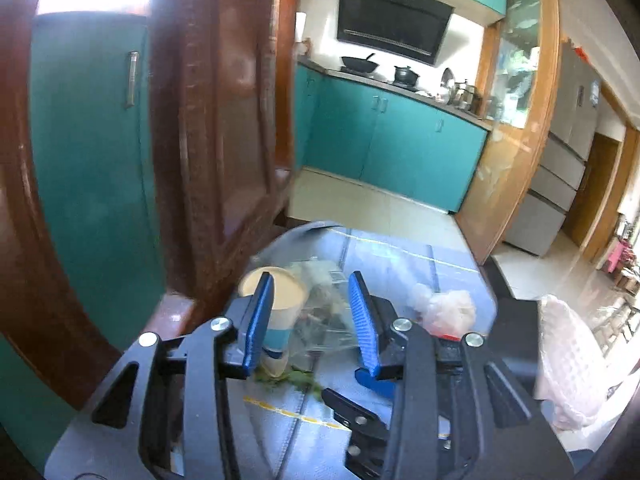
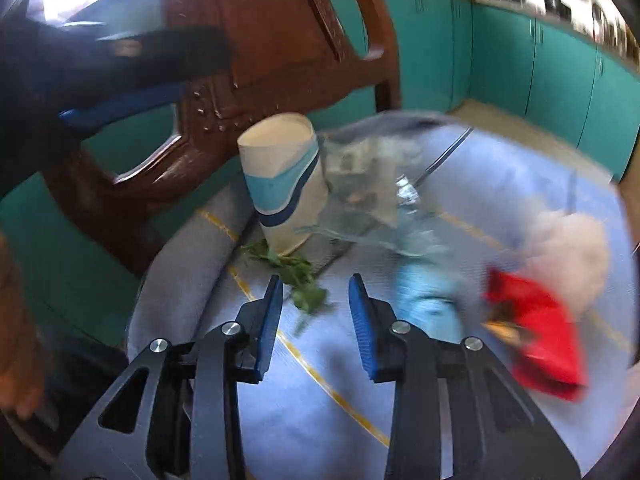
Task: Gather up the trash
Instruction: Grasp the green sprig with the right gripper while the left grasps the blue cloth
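Right gripper [image 2: 315, 312] has its jaws part open over the blue table [image 2: 304, 420] with nothing between them, the green leaf scraps [image 2: 298, 272] lying just ahead, so I'd say it's lining up a pick and needs to drop and close on them. Left gripper [image 1: 310, 320] is also empty and part open. Further back: one paper cup [image 2: 282, 184], one clear plastic bag [image 2: 372, 184], one red wrapper [image 2: 540, 336], one white wad [image 2: 568, 256].

Surface: my bench [image 2: 304, 416], under a pale blue cloth with thin yellow lines.
Upright: paper cup [image 2: 282, 184], white with blue bands.
At its foot: green leaf scraps [image 2: 298, 270].
Touching the cup: crumpled clear plastic [image 2: 372, 188].
Right side: red wrapper [image 2: 540, 340], white crumpled bag [image 2: 568, 252], a blurred light-blue piece [image 2: 424, 304].
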Action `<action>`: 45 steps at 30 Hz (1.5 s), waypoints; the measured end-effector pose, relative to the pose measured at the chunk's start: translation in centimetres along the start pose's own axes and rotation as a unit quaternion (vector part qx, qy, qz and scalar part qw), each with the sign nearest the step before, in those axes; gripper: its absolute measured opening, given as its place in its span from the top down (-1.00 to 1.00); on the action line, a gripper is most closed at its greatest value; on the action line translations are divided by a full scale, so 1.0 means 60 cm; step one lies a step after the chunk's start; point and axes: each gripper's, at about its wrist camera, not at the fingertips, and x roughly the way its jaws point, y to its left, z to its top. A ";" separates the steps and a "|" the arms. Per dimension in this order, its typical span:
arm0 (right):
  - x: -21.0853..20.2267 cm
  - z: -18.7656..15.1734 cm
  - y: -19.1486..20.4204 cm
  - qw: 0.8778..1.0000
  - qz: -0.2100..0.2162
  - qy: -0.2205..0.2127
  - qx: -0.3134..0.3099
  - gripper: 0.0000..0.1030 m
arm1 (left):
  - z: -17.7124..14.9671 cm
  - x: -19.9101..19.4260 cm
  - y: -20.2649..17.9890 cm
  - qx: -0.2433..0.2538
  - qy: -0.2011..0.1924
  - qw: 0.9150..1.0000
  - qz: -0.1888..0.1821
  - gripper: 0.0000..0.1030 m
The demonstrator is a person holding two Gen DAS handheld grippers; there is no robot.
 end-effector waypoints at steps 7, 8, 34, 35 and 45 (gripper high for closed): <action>0.032 -0.002 -0.023 0.997 0.042 0.034 0.048 0.62 | 0.002 -0.003 0.022 -0.021 0.005 1.000 -0.004 0.18; 0.035 -0.004 -0.022 0.997 0.040 0.039 0.048 0.78 | 0.002 -0.005 0.021 -0.021 0.003 1.000 -0.004 0.18; -0.206 -0.081 -0.200 0.979 -0.156 -0.032 0.126 0.68 | -0.104 0.170 -0.133 0.061 0.236 0.969 -0.032 -0.18; -0.202 -0.082 -0.202 0.979 -0.158 -0.030 0.126 0.63 | -0.106 0.179 -0.135 0.060 0.243 0.968 -0.030 -0.01; -0.217 -0.092 -0.206 0.978 -0.161 -0.033 0.128 0.30 | -0.121 0.131 -0.115 0.085 0.253 0.959 -0.094 0.66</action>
